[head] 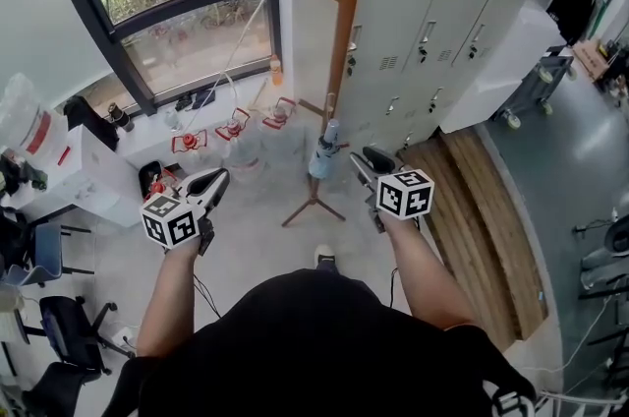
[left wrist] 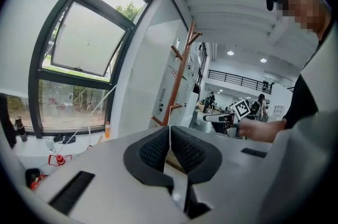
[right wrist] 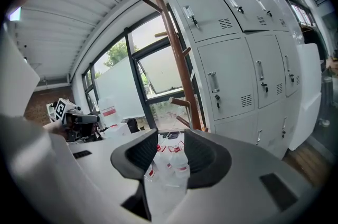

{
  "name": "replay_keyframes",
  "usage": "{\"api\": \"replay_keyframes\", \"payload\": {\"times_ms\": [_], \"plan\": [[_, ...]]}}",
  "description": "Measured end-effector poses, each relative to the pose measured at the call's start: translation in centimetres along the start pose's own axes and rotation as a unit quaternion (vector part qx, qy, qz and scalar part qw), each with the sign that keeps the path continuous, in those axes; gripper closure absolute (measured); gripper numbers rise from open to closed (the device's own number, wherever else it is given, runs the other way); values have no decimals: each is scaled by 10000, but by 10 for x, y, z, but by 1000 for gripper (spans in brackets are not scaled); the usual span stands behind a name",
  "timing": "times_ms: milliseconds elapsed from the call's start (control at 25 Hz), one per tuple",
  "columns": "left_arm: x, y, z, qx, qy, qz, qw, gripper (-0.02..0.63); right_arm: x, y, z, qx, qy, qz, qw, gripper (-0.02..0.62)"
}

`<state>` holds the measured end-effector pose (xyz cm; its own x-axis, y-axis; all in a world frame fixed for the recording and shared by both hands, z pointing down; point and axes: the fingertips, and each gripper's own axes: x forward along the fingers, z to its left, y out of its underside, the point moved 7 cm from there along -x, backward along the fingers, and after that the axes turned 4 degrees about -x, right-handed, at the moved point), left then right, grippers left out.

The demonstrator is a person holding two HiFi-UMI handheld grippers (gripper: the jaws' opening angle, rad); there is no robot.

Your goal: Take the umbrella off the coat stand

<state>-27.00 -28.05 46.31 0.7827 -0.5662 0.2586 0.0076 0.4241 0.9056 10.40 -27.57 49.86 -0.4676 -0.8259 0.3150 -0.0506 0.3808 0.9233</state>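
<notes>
A tall wooden coat stand (head: 346, 22) rises in front of me on a tripod foot. A pale, folded umbrella (head: 324, 154) hangs from one of its low pegs. My right gripper (head: 369, 157) is open just right of the umbrella, close to it but apart. My left gripper (head: 218, 177) is shut and empty, well to the left. In the right gripper view the open jaws (right wrist: 170, 146) point at the stand (right wrist: 177, 54), with the umbrella's thin white hook (right wrist: 189, 108) over a peg. In the left gripper view the stand (left wrist: 182, 72) shows above the shut gripper (left wrist: 169, 136).
Grey lockers (head: 442, 12) stand right behind the stand. A large window (head: 177, 22) is at the left, with red-capped water bottles (head: 236, 125) on the floor below it. A wooden platform (head: 482, 208) lies to the right. Office chairs (head: 59, 327) and cluttered boxes (head: 59, 169) fill the left.
</notes>
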Motion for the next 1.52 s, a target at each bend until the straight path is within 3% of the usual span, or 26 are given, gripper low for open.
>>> {"api": "replay_keyframes", "payload": {"times_ms": [960, 1520], "plan": [[84, -10, 45, -277, -268, 224, 9990, 575, 108, -20, -75, -6, -271, 275, 9993, 426], [116, -5, 68, -478, -380, 396, 9973, 575, 166, -30, -91, -97, -458, 333, 9983, 462]]}}
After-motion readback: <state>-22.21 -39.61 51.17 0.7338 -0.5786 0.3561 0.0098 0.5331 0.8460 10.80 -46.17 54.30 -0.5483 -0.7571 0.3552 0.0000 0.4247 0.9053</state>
